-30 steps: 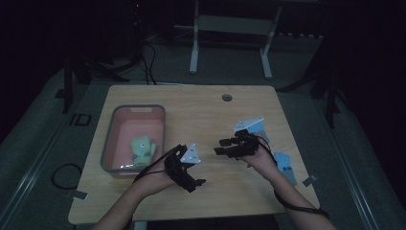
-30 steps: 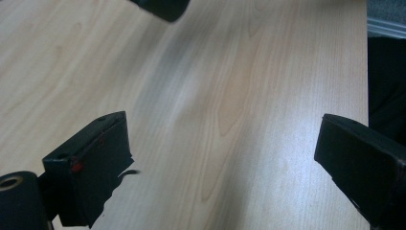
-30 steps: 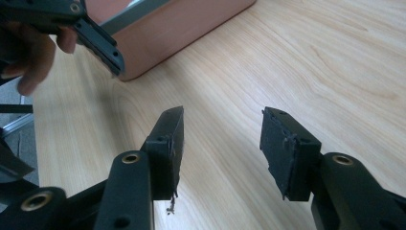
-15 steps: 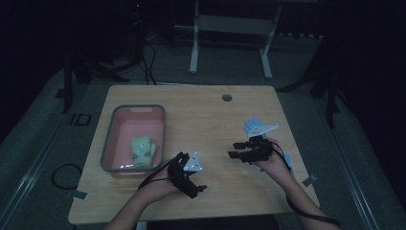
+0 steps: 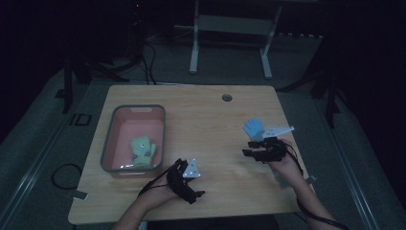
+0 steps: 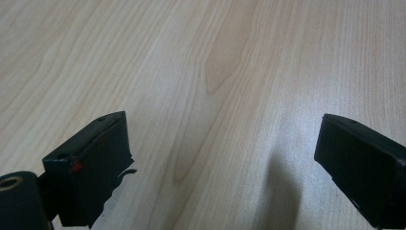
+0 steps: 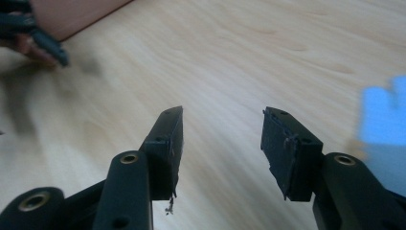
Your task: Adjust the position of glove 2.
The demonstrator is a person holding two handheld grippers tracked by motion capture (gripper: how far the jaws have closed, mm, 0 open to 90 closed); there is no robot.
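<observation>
A blue glove [image 5: 253, 128] lies flat on the table's right side; it is a blurred blue patch [image 7: 383, 120] in the right gripper view. My right gripper [image 5: 248, 148] hovers just in front of it, jaws pointing left. Those jaws [image 7: 222, 111] stand open with only bare wood between them. My left gripper [image 5: 189, 181] is near the front edge, right of the bin's corner. Its jaws [image 6: 222, 120] are spread wide above bare tabletop and hold nothing. A green glove [image 5: 143, 149] rests inside the pink bin [image 5: 111, 143].
The wooden table [image 5: 206, 120] has a small round cable hole [image 5: 227, 97] at the back. A white slip [image 5: 280, 130] lies beside the blue glove. Cables trail from both grippers toward the front edge. A desk frame [image 5: 230, 28] stands on the floor behind.
My right gripper has drawn to the right, away from the table's middle, with jaws still apart. My left gripper has sunk lower near the front edge. Both gloves stayed put.
</observation>
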